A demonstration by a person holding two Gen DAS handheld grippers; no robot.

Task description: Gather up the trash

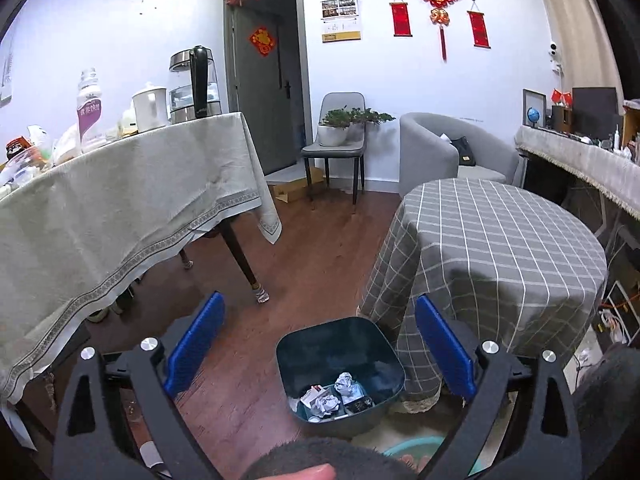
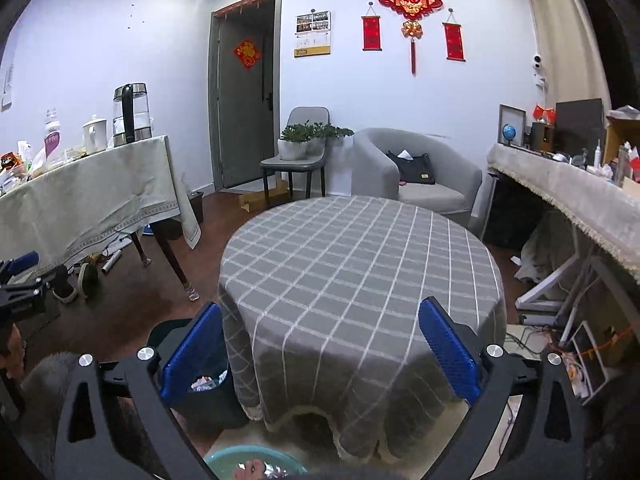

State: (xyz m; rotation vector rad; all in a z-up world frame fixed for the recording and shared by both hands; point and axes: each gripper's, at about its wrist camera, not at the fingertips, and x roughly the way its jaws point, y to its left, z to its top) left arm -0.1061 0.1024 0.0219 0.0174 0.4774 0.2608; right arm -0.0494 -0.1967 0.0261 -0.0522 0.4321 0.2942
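Trash bin (image 1: pixel 340 376) sits at six o'clock under the left tool (image 1: pixel 318 350), fingers apart, empty; right tool (image 2: pixel 320 350) likewise gapes over the bare checked worktop (image 2: pixel 360 264).

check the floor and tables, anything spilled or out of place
Nothing spilled. The crumpled paper sits inside the bin beside the round checked table, whose top looks bare. Loose shoes and a pale tube lie under the long table. Both hand-held grippers are open and empty.
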